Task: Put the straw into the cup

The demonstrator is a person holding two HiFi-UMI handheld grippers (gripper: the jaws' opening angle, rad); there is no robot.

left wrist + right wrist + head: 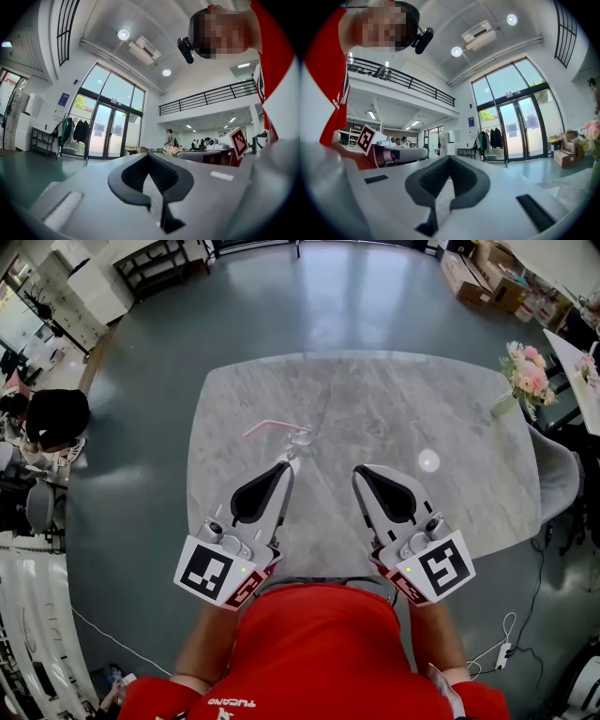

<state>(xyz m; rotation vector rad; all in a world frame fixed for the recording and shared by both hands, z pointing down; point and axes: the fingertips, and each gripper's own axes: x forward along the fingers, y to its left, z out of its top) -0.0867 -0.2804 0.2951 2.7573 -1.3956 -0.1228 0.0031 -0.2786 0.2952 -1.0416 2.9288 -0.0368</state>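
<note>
A pink straw [275, 428] lies flat on the marble table [450, 409], left of its middle. A small clear cup [301, 438] sits just right of the straw's near end. My left gripper [290, 463] is shut and empty, its tips just short of the cup on the near side. My right gripper [360, 472] hangs level beside it, a little to the right, jaws together with nothing between them. Both gripper views show only their own closed jaws and the room; neither shows the cup.
A vase of pink flowers [525, 379] stands at the table's right edge, with a grey chair [561, 474] just beyond it. A bright round spot [428, 460] shows on the marble to the right. A seated person [56, 418] is off to the left.
</note>
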